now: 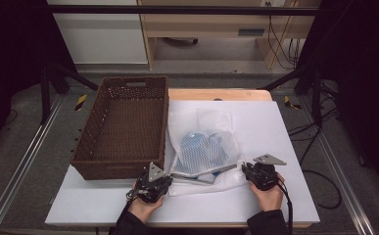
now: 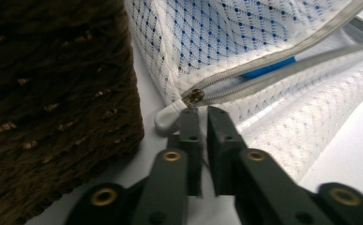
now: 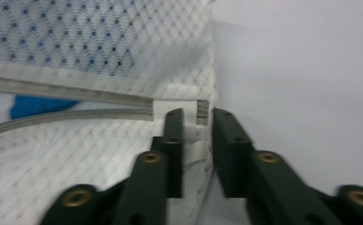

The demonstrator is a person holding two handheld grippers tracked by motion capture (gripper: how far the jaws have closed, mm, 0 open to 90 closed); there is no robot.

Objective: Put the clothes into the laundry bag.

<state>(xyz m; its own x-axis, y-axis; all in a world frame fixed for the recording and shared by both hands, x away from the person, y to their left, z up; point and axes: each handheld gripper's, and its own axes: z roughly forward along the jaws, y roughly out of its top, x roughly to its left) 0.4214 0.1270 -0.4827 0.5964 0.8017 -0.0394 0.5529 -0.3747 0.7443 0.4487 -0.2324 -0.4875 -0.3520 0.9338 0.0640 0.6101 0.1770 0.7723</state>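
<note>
Lying on the white desk [image 1: 275,127] in the high view, the white mesh laundry bag [image 1: 204,147] with blue cloth inside sits just right of the brown wicker basket [image 1: 123,127], floor and cables beyond. In the left gripper view, the left claw [image 2: 199,112] is clenched at the metal zipper pull [image 2: 194,97] by the bag's soft end tab. In the right gripper view, the right claw [image 3: 198,115] is clenched on the bag's fabric corner at the zipper's end, bare desk to its right.
</note>
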